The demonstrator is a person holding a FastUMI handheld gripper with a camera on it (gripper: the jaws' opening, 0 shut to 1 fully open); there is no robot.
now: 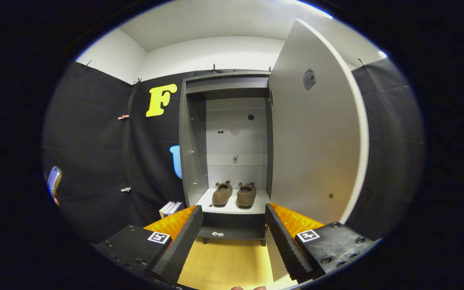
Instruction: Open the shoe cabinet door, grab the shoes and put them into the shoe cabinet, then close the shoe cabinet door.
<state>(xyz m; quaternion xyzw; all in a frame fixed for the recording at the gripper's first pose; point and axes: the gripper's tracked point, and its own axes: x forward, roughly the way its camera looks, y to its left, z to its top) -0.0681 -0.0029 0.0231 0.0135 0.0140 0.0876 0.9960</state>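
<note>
Shoes [234,194], a brown pair, sit side by side on the bottom shelf inside the shoe cabinet [193,145], heels facing outward, the two close together but with a thin gap between them. They lie beyond the gripper [234,213], framed in the space between its two fingers, which are spread wide with nothing held between them. The cabinet is a tall grey unit standing against the booth's black cloth wall [91,153], and its interior back panel shows a few small dark holes and a small fitting near mid-height. The cabinet door [316,137] is swung open on the right side, hinged at the cabinet's right edge, its pale inner face turned toward the camera and reaching close to the right finger. Below the shelf with the shoes is a dark lower section raised on short legs, and a small white object [217,234] lies on the wooden floor [228,262] just in front of it. A few books [171,208] or similar flat items stand on the floor beside the cabinet's left side, partly hidden behind the left finger.
</note>
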